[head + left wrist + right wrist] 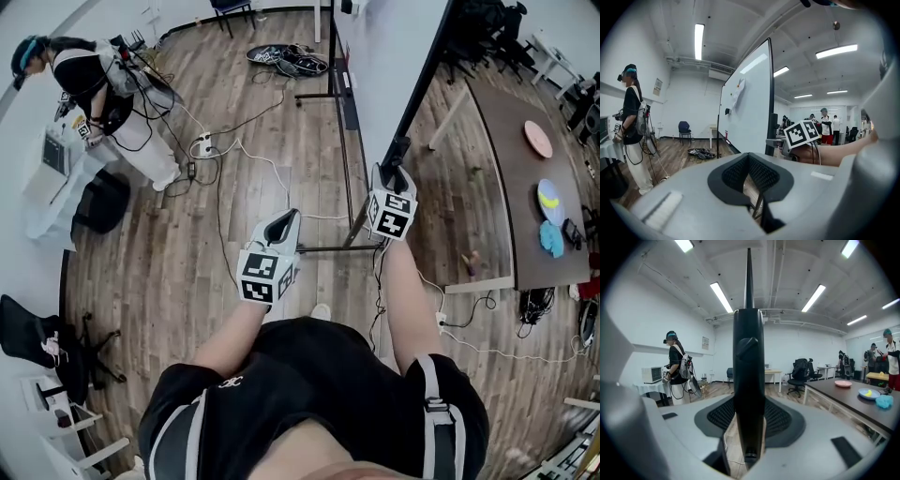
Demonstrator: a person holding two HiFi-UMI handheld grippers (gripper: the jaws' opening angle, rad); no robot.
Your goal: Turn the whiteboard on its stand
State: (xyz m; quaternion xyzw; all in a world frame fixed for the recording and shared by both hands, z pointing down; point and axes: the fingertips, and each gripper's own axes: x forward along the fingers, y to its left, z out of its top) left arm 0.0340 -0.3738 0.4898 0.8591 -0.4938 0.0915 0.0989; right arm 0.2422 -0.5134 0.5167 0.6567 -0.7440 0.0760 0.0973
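The whiteboard (384,66) stands edge-on ahead of me on its black stand (336,141), whose foot bar (328,249) lies on the wood floor. My right gripper (397,171) is shut on the board's black side frame (749,357), which runs upright between its pads (778,418). In the left gripper view the white face of the whiteboard (745,108) is turned toward the left, with the right gripper (786,146) at its near edge. My left gripper (284,221) hangs free to the left of the stand, shut (749,157) on nothing.
A person (103,94) stands at a white table at the far left. Cables (234,150) and a power strip (203,145) trail across the floor; a cable pile (286,58) lies farther off. A long brown table (511,187) with plates is right. An office chair (37,347) sits near left.
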